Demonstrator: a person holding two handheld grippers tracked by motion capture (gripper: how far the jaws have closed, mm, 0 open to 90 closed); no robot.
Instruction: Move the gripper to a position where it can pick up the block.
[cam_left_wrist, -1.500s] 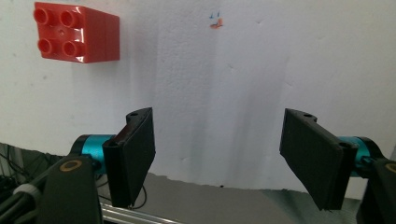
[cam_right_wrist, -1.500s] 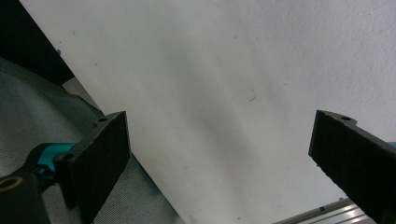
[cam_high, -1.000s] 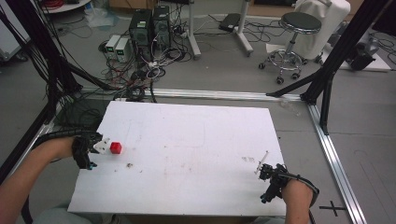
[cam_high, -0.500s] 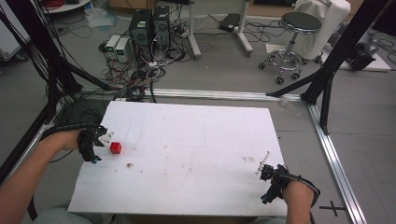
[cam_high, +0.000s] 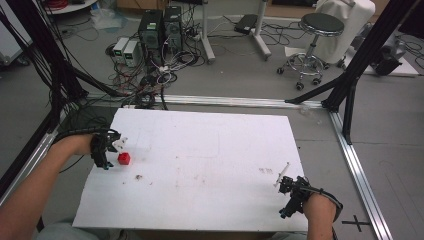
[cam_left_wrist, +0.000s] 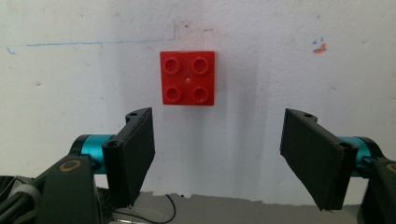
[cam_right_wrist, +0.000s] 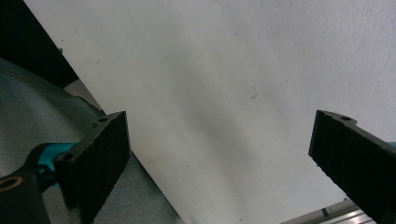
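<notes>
A small red brick with four studs lies on the white table near its left edge. My left gripper sits just left of it, open. In the left gripper view the red brick lies a little beyond the two wide-apart jaws of the left gripper, untouched. My right gripper hovers at the table's front right corner, open, its jaws holding nothing. The right gripper view has the right gripper spread over bare white table near its edge.
Black frame posts and aluminium rails border the table. Computers, cables and a stool stand on the floor behind. Small marks dot the tabletop. Grey cloth lies past the table's edge.
My left gripper has moved toward the far side and closer to the red brick. The right gripper has barely moved.
</notes>
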